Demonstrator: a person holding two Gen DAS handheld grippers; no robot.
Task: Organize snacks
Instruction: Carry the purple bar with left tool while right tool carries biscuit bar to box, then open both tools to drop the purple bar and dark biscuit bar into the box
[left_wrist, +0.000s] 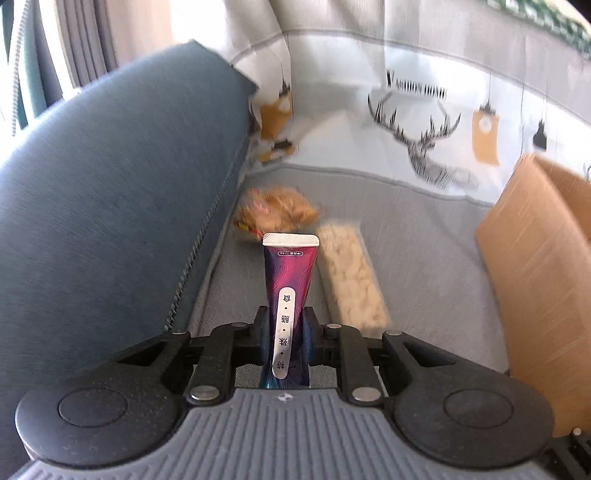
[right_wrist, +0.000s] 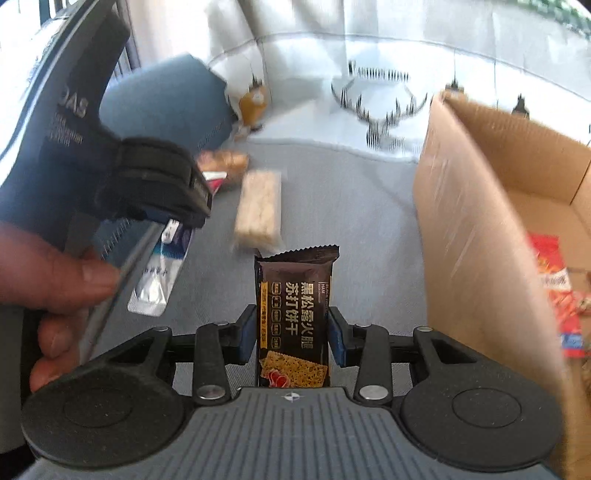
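Observation:
My left gripper is shut on a purple-pink stick sachet and holds it above the grey sofa seat. It also shows in the right wrist view, with the sachet's silver end hanging down. My right gripper is shut on a dark brown cracker pack. A pale rice-crisp bar and an orange snack bag lie on the seat ahead. A cardboard box stands to the right.
A blue cushion lies along the left. A deer-print cloth covers the sofa back. Inside the box lie a red snack pack and other small packs. The grey seat lies between bar and box.

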